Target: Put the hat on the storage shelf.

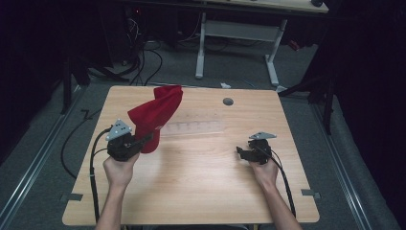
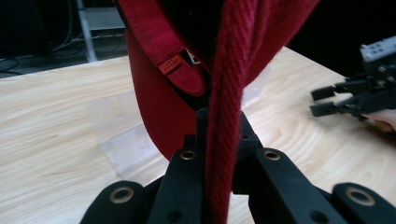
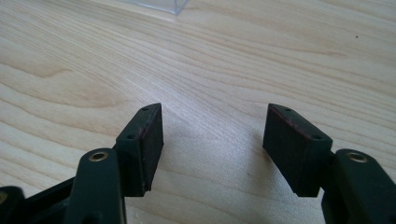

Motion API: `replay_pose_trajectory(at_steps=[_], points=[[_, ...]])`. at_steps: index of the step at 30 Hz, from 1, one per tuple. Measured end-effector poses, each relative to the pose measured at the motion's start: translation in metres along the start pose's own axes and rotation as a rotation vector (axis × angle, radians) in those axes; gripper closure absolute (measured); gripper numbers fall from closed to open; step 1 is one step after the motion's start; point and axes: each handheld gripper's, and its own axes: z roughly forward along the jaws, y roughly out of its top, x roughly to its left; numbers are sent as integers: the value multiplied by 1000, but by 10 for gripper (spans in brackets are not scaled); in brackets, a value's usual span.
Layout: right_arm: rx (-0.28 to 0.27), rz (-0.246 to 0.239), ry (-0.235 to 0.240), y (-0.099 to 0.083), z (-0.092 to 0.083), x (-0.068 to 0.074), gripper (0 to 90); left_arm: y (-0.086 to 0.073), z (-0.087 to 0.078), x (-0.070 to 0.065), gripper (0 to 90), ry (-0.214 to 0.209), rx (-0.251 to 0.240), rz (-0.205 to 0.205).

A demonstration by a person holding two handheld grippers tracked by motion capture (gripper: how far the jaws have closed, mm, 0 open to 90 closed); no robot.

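The left gripper [image 1: 139, 143] sits left of centre in the high view, its jaws pressed together on a fold of a red cap [image 1: 155, 117], which rises from the jaws toward the upper middle of the frame, lifted above the bench [image 1: 201, 191]. In the left gripper view the twill edge of the red cap [image 2: 224, 116] runs straight down between the two black jaws, pinched there, while the brim and an inner band with a small orange tab fill the upper middle of the frame and block most of what lies beyond.

The right gripper [image 1: 244, 153] is at the right of centre in the high view, low over the bench, with the hand behind it. Its jaws are spread and nothing lies between them; in the right gripper view [image 3: 212, 144] bare wood grain shows in the gap. It also appears at the right edge of the left gripper view [image 2: 327, 100], well apart from the cap.

A clear plastic box [image 1: 196, 128] lies flat on the bench between the two grippers, toward the middle of the frame, just beside the hanging cap; its corner shows at the top of the right gripper view [image 3: 159, 4]. A small grey round plug [image 1: 228, 101] sits in the bench near its far edge. Beyond the bench, at the top of the frame, stand the white legs of another desk [image 1: 237, 43] and loose black cables [image 1: 143, 62] on the grey floor.
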Motion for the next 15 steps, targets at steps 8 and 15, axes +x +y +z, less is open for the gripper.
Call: replay_pose_trajectory(at_steps=[8, 15], points=[[-18, 0, -23, -6, 1, -2, 356, 21, 15, 14, 857, 0, -71, -46], [-17, 0, -22, -6, 1, -1, 346, 42, 32, 28, 857, 11, -108, -80]])
